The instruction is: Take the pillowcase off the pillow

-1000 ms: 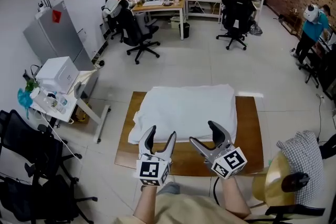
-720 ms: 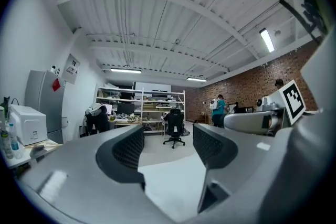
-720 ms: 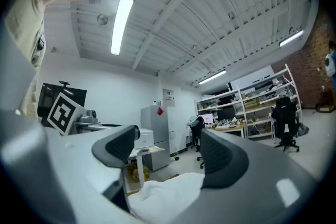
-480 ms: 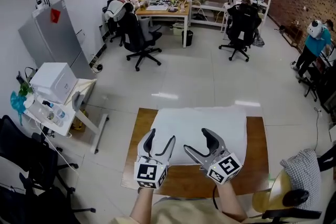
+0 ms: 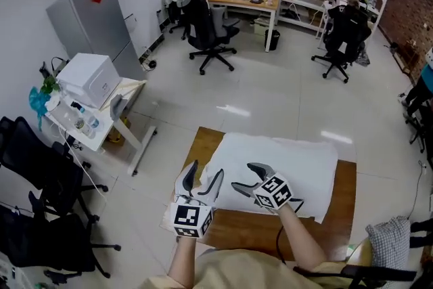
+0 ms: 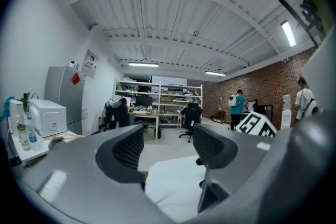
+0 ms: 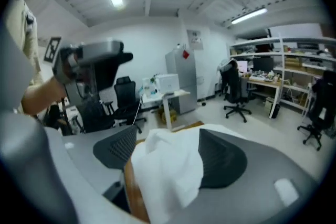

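The white pillow in its pillowcase (image 5: 284, 162) lies flat on a wooden table (image 5: 270, 230). My right gripper (image 5: 245, 176) points left over the pillow's near left corner. In the right gripper view that corner (image 7: 168, 170) bulges up between the jaws of the right gripper (image 7: 168, 152); the jaws have just been closing a little, but I see no pad pressing the cloth. My left gripper (image 5: 203, 176) hovers open at the table's near left corner, just off the pillow. In the left gripper view, the left gripper (image 6: 168, 149) holds nothing, and the pillow (image 6: 173, 186) lies below and beyond its jaws.
A white side table with a printer (image 5: 91, 81) stands to the left, with black office chairs (image 5: 40, 199) nearer. A checked cushion on a chair (image 5: 389, 247) sits at the lower right. Desks, shelves and seated people fill the far end of the room.
Both grippers have moved left toward the pillow's near left corner. The right gripper has swung left and dropped onto that corner, which now sits between its jaws.
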Tool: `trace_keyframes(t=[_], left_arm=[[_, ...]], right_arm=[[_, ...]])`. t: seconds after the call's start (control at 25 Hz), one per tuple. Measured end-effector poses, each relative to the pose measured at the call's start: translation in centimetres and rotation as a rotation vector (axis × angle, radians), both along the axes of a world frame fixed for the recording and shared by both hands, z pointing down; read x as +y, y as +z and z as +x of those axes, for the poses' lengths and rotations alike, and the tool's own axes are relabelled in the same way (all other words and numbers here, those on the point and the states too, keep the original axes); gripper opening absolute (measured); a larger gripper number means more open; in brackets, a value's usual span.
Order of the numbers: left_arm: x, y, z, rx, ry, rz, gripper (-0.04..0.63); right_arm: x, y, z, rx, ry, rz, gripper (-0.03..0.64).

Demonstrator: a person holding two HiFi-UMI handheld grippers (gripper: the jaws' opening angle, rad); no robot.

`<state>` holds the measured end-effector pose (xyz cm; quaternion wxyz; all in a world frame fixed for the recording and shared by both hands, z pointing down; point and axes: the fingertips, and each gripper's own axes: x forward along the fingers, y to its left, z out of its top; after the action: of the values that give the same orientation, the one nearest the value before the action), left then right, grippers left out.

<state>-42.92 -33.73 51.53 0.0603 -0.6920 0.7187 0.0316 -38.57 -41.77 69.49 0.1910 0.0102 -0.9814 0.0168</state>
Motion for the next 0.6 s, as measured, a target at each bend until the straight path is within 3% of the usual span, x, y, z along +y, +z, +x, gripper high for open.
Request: trace_keyframes(t=[0.12, 0.2, 0.28, 0.44, 0.6], left_arm=[[0.3, 0.2, 0.0, 0.016, -0.059, -0.019, 0.284], [0.8, 0.6, 0.2, 0.014, -0.090, -0.032, 0.284], [1.2, 1.0, 0.1, 0.016, -0.121, -0.044, 0.284], [1.3, 2.5, -0.4, 0.016, -0.182, -0.068, 0.284], [2.1, 2.6, -0.8, 0.024, -0.216, -0.077, 0.284]], right_arm=[[-2.1, 5.8, -2.1, 0.162, -0.056, 0.045, 0.352], [-3.2, 8.6, -2.7, 0.228, -0.073, 0.065, 0.290], [-4.4, 11.0, -3.2, 0.284, -0.070, 0.092, 0.290], [-7.2, 14.3, -3.3, 0.341, -0.028, 0.106, 0.254], [-7.7, 15.4, -3.4, 0.357, -0.030, 0.147, 0.132]])
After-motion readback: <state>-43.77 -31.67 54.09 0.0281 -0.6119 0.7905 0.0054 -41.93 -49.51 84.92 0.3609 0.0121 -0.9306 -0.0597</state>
